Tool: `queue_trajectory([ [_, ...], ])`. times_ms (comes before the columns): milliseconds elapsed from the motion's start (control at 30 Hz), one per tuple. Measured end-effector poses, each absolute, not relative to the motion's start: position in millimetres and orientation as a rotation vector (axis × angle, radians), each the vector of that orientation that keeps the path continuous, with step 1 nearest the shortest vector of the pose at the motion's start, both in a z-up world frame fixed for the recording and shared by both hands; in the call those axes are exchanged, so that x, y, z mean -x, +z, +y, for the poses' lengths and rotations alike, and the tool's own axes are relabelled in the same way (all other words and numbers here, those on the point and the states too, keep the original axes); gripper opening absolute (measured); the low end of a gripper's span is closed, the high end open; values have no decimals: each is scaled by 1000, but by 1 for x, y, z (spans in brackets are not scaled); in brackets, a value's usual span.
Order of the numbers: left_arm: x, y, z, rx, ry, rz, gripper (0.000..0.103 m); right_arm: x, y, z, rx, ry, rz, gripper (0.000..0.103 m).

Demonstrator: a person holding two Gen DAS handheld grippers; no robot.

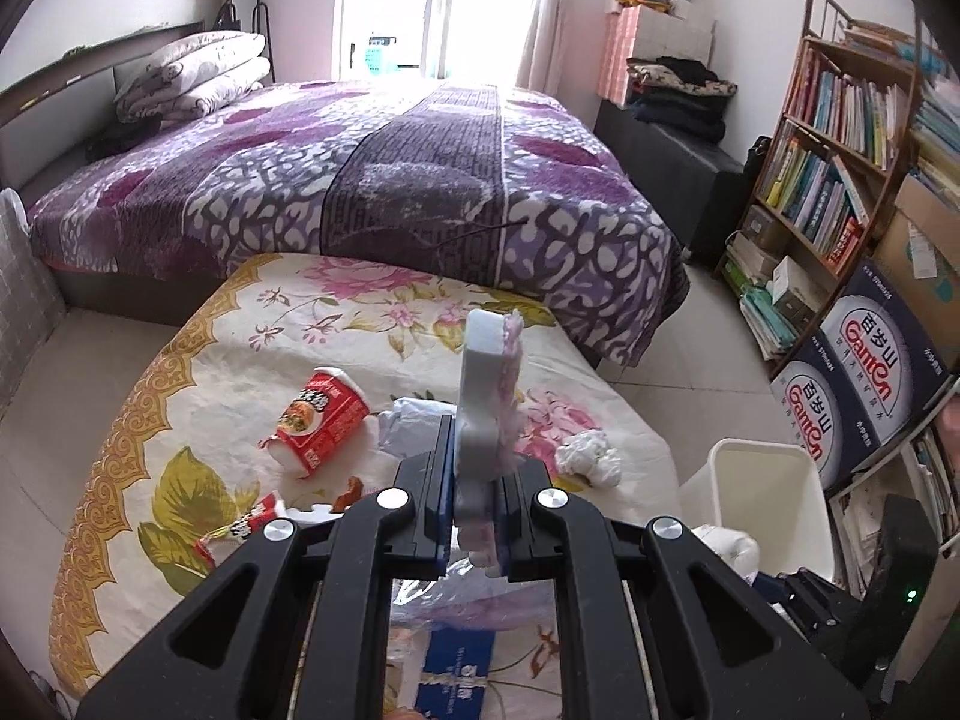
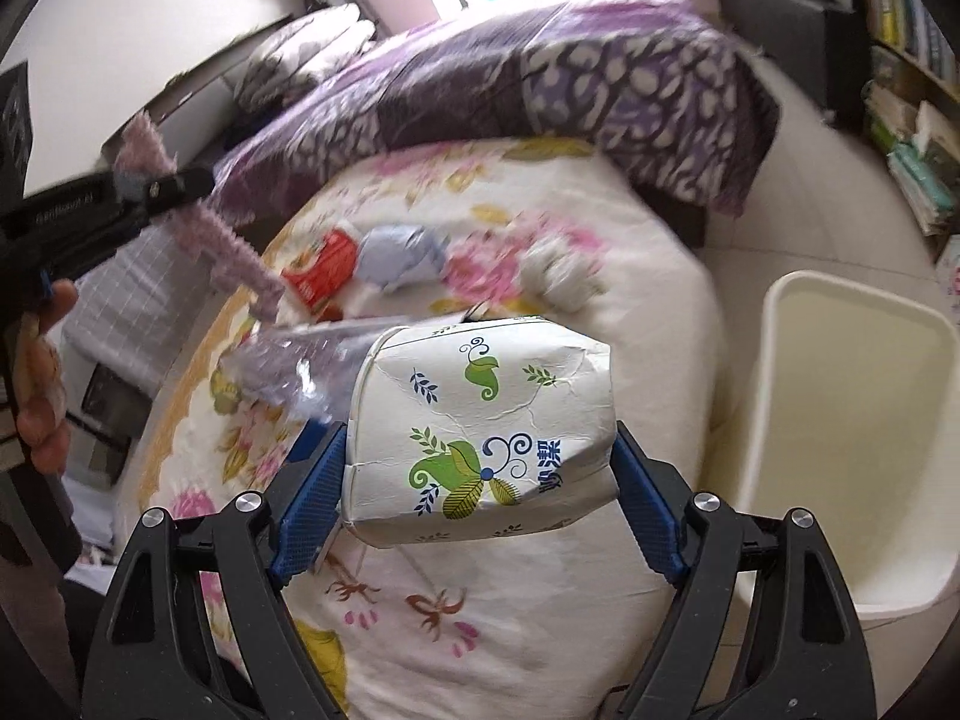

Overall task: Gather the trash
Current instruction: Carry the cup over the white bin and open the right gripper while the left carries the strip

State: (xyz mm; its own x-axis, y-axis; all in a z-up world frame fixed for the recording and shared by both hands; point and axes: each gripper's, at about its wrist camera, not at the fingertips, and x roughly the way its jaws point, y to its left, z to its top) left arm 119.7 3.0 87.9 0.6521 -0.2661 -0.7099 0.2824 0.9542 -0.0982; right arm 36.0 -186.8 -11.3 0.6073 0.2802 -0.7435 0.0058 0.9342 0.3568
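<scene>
Floral table: noodle cup, crumpled tissue.

Daylight from the window blows out on my feed; right view's motion-blurred, and fisheye bends the edges.
</scene>
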Motion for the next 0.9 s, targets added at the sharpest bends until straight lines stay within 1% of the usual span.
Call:
queue_trajectory([
  [200,-112,90,-19,-19,-319,773,10,-26,-2,-215,-343,45,849,80],
  [367,-110,82,-37,53,-338,789,10,-18,-1,-241,-346,-67,822,80],
  [567,-109,71,-61,72,-357,817,10,-8,-3,-274,-391,-203,819,80],
  [900,-95,69,-107,53,-421,816,10,10,-7,-323,-420,-367,815,81],
])
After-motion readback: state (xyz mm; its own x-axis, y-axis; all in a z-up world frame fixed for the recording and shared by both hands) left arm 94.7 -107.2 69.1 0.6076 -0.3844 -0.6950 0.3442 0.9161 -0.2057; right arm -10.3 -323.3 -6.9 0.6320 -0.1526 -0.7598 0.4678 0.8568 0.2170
